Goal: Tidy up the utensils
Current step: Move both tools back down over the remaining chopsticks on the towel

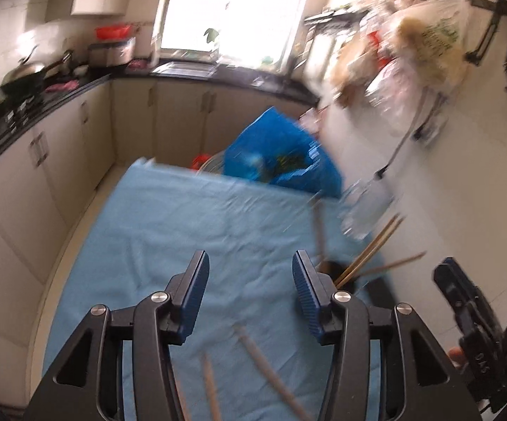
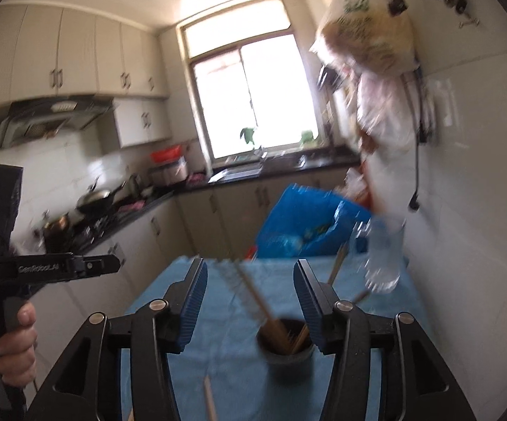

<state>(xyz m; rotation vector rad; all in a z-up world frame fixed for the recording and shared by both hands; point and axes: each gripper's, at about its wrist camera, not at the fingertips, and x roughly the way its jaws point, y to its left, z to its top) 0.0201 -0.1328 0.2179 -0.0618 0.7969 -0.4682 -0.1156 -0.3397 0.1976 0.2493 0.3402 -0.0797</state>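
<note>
A dark round cup [image 2: 286,347] stands on the blue cloth [image 2: 218,329] with several wooden chopsticks [image 2: 264,301] leaning out of it. My right gripper [image 2: 249,280] hovers just over and before the cup, open; the pads press on nothing. In the left wrist view the same cup [image 1: 337,270] sits just right of my left gripper [image 1: 249,280], which is open and empty above the cloth [image 1: 183,228]. Two loose chopsticks [image 1: 271,375] lie on the cloth beneath it. One loose chopstick [image 2: 210,400] shows under the right gripper. Everything is motion-blurred.
A clear plastic bottle [image 2: 383,256] stands at the table's far right, and a blue bag [image 2: 309,224] sits behind the far edge. Kitchen counters with a wok [image 2: 99,200] run along the left. A hand [image 2: 14,343] holds the left tool's handle. A white wall lies close on the right.
</note>
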